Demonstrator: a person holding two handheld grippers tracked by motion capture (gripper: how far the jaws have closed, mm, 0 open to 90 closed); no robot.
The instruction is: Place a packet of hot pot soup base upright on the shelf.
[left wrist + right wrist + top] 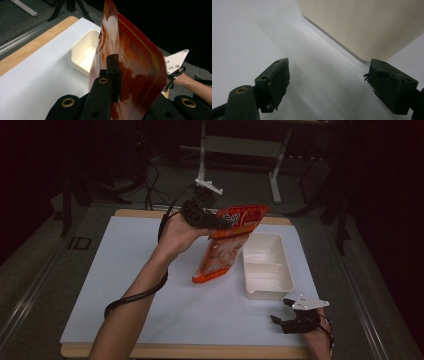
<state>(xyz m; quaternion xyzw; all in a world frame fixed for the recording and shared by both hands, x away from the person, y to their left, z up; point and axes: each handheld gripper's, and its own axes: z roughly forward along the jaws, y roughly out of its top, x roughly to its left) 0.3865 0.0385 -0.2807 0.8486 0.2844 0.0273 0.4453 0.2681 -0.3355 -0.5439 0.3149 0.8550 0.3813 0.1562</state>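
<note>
Orange packet (227,242): held up off the counter (150,270), hanging tilted just left of the tray (267,265)
Left gripper (217,222): jaws clamped on the packet's upper edge
Right gripper (282,312): jaws wide apart, low over the counter, near the tray's front corner
Tray: cream, two compartments, standing on the white counter

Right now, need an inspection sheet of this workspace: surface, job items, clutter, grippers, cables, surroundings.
Surface: white sheet over a wooden tabletop.
Job's things: orange-red printed plastic pouch, lifted and tilted beside a cream two-compartment plastic tray.
Clutter: nothing seen.
Grippers: left gripper shut on the pouch's upper part; right gripper open, low by the tray's near end.
Cables: black cable looping under the left forearm.
Surroundings: dark floor, grey metal stand legs behind the table.
</note>
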